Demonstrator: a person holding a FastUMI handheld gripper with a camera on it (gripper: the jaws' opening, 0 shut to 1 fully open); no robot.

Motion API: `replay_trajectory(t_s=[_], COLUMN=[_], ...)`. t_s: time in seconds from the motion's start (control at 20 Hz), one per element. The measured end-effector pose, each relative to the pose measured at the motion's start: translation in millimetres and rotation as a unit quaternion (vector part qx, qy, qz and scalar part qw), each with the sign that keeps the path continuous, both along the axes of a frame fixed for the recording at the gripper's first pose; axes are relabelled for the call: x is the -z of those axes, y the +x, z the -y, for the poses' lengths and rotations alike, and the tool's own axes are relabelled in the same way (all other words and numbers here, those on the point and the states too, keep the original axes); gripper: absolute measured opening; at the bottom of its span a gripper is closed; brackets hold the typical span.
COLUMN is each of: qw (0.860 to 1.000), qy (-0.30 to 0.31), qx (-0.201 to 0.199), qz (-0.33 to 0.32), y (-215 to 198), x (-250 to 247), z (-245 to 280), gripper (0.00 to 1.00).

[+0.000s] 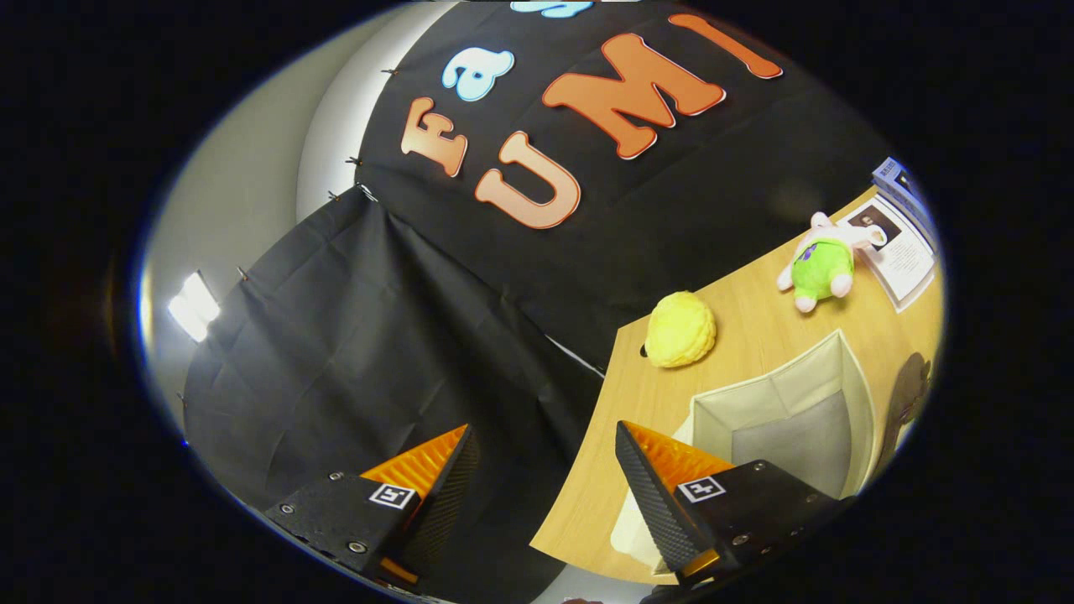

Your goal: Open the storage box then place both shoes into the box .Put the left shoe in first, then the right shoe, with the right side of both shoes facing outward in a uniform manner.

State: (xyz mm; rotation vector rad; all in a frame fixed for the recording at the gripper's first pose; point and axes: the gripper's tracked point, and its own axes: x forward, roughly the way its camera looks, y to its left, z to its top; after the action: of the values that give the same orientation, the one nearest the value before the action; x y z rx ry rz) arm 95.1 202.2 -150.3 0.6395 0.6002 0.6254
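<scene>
A handheld gripper [545, 457] hangs tilted, its two fingers spread wide with nothing between them. Beyond the right finger, an open fabric storage box [784, 419] sits on a wooden table [638, 411], its pale interior bare. Just beyond the box lies a yellow knitted ball [680, 329]; farther off, a green plush toy [822, 267]. The box looks light and soft-walled, so its rim is probably the best place to grip.

hand-held gripper [545, 449] | 2 wedge-shaped ribbed fingers | square black-and-white marker on each base | silver screws
</scene>
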Motion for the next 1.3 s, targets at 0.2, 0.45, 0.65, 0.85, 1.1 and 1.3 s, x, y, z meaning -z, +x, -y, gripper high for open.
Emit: replay_trajectory(t_s=[0.2,0.45,0.65,0.85,1.1,1.3], qw=[0.999,0.99,0.975,0.949,0.913,0.897], qy=[-0.036,-0.103,-0.168,-0.25,-0.338,-0.376], qx=[0.037,0.091,0.142,0.189,0.228,0.233], qz=[0.015,0.031,0.034,0.034,0.014,-0.018], y=[5.0,13.6,18.0,13.4,-2.2,-16.9], x=[5.9,25.6,45.6,69.4,113.4,158.9], z=[36.1,96.9,158.9,220.1,286.6,309.9], gripper=[0.98,0.98,0.98,0.98,0.98,0.97])
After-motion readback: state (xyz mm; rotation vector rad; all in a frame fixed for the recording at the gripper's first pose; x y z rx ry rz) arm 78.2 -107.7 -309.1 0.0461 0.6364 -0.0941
